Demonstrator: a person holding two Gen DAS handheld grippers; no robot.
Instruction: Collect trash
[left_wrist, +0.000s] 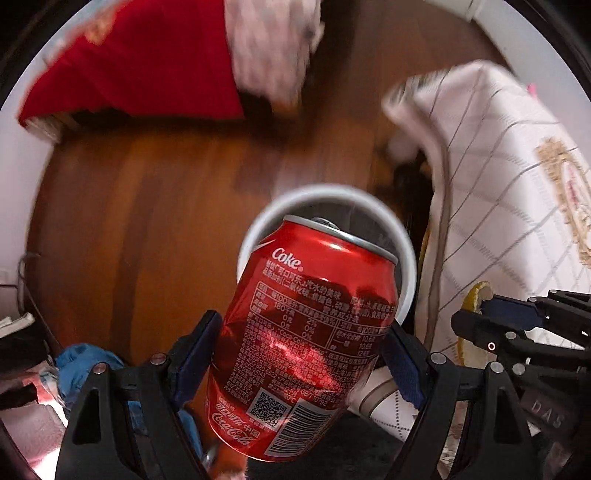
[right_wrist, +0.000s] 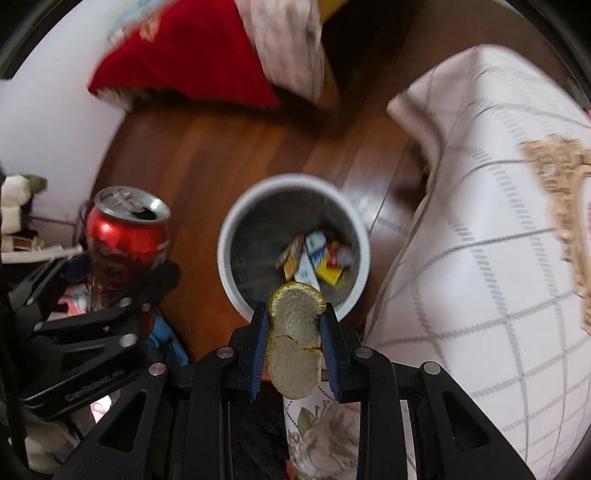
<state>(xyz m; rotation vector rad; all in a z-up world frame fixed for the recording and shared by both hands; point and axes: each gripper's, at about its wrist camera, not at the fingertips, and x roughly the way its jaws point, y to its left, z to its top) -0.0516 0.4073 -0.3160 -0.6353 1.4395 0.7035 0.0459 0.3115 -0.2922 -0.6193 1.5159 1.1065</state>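
Coke can (left_wrist: 306, 332) pinched by left gripper (left_wrist: 299, 354), peel (right_wrist: 294, 339) by right gripper (right_wrist: 294, 343) — best released once centred over the bin (right_wrist: 236, 221).

Both wrist cameras look steeply down at the wooden floor (left_wrist: 147, 229) from close above. They share the white bin (right_wrist: 293, 243), the red cushion (left_wrist: 140, 62) at the top and the checked cloth (right_wrist: 480, 221) on the right.

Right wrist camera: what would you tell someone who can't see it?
The right claw grips a yellowish peel just above a white bin with bright wrappers inside. The left claw holds an opened red soda can nearby.
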